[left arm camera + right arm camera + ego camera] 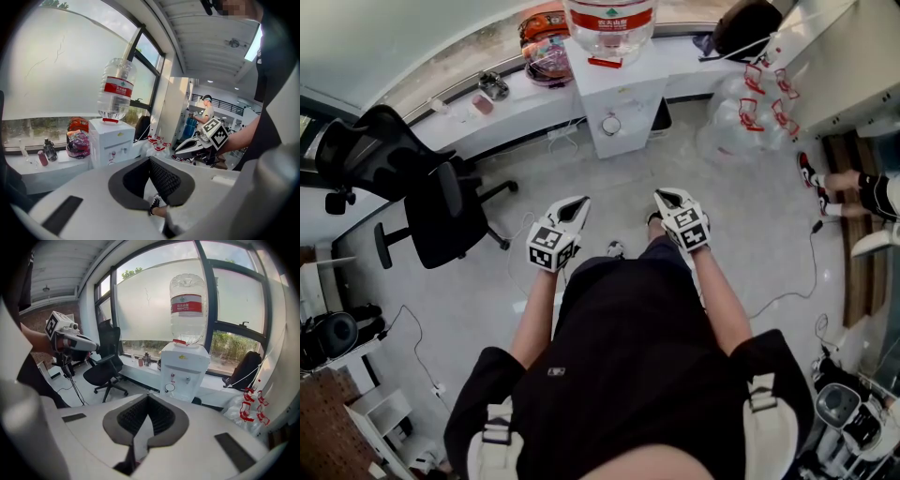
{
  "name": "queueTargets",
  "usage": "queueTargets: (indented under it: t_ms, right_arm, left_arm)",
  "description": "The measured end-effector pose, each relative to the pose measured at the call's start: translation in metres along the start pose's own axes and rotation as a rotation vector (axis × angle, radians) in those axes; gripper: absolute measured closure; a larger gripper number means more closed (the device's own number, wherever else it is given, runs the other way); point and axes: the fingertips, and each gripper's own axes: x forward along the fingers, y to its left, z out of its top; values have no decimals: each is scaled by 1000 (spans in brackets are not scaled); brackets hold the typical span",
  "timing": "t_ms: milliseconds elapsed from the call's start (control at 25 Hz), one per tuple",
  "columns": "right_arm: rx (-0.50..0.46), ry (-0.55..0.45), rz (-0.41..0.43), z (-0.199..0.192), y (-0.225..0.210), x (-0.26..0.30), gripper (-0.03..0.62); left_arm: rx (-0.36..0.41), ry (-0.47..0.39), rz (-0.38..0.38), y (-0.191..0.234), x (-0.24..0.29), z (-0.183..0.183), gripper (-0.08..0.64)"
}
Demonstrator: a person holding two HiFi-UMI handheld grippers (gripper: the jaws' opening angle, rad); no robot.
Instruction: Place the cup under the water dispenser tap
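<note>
A white water dispenser (623,103) (111,143) (185,369) with an upturned bottle (609,23) stands against the window counter, ahead of me. Below its taps sits a small, clear, round-rimmed thing (610,124) (169,387), a cup by its look. My left gripper (579,202) (150,159) and right gripper (661,195) (148,397) hover side by side over the floor, well short of the dispenser. Both are shut, with their pads meeting at the tips and nothing between them. Each gripper shows in the other's view: the right gripper (197,143) and the left gripper (77,341).
A black office chair (431,211) stands at the left. A white counter (516,108) with small bottles runs along the window. Clear plastic bags (741,112) and a black backpack (750,23) lie right of the dispenser. Another person's legs (853,183) and a floor cable (787,291) are at right.
</note>
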Motion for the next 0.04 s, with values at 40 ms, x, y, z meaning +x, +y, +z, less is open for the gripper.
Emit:
queueTargets:
  t_ms: [40]
  right_arm:
    - [-3,0,-2,1,0,0,597]
  left_arm:
    - [4,1,0,1,0,-1,563]
